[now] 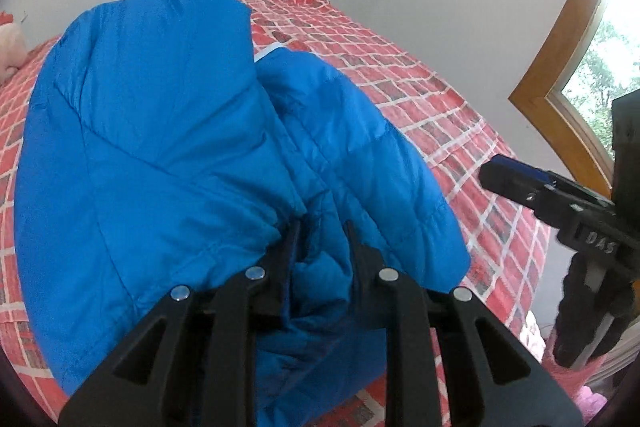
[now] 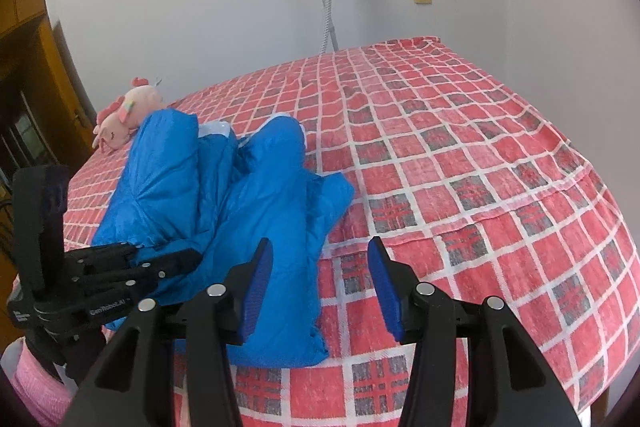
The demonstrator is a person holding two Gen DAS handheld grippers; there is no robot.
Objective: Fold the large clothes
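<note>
Bed (image 2: 460, 155): covered by a red checked spread, set against a pale wall.

Jacket (image 2: 240, 195): blue, padded, large. It lies bunched on the near left part of the bed, one part humped up toward the wall, the lower hem reaching the near edge of the spread. In the left wrist view it fills most of the frame (image 1: 168, 155).

Plush toy (image 2: 124, 115): pink, on the bed just beyond the jacket, near the wall.

Left tongs (image 1: 320, 231): closed down narrow on a fold of the jacket; blue fabric is pinched between the two fingers and bulges below them. The right wrist view shows the same tongs (image 2: 188, 259) entering from the left with tips on the fabric.

Right tongs (image 2: 320, 259): about half open, blue pads apart, nothing between them. They hang above the jacket's lower edge and the bare spread, touching neither.
</note>
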